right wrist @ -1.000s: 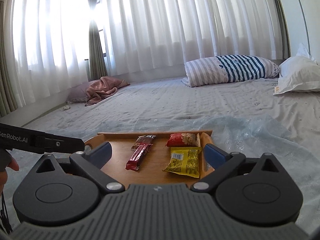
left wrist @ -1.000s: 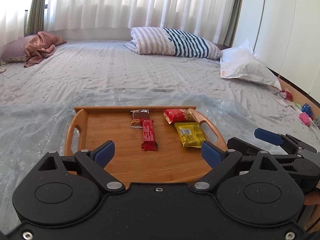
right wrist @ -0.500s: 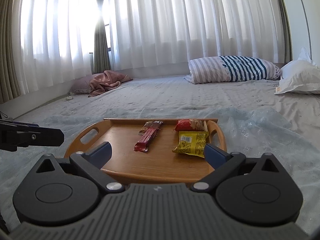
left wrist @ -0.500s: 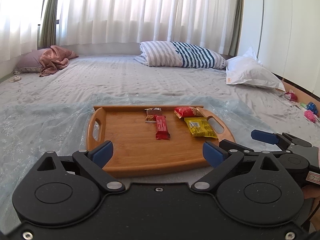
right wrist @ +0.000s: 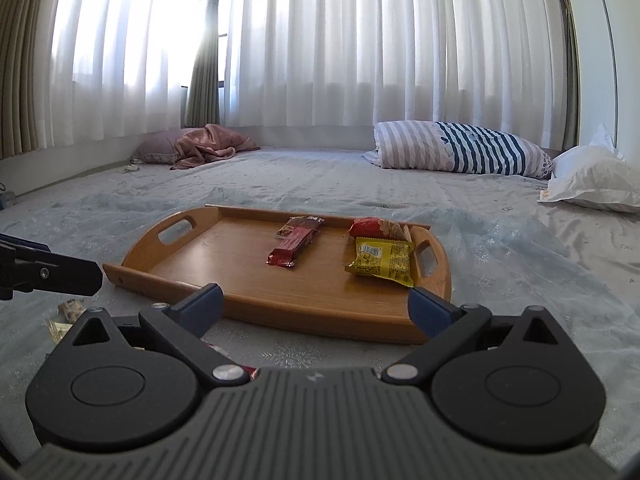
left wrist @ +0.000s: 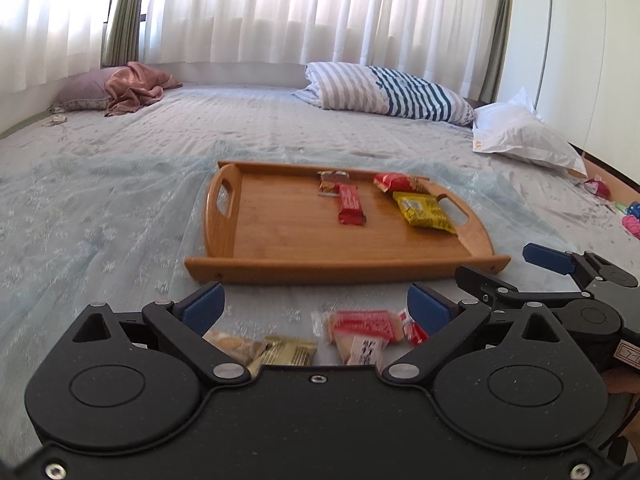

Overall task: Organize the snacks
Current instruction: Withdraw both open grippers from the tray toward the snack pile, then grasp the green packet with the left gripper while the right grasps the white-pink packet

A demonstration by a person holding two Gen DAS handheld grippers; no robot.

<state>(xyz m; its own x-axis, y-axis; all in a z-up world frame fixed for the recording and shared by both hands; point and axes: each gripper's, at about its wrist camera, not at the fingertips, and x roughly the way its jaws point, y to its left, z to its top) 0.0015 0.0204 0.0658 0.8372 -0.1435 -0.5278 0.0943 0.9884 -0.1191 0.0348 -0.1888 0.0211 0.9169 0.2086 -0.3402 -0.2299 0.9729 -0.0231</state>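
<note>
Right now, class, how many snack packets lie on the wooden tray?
4: a red bar mid-tray, a brown bar behind it, a yellow packet by the right handle, a red packet behind that. None seem hidden.

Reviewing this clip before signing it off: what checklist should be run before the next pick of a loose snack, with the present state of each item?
1. Left tool open, nothing between its fingers: ok.
2. Right tool open and empty: ok.
3. Loose snacks on the bedspread in front of the left tool, a red-and-white packet and a gold packet: ok.
4. Free room on the wooden tray: ok.
5. Red bar and yellow packet lying inside the tray: ok.
6. How many loose snacks remain: cannot tell, the tool bodies hide some.
</note>
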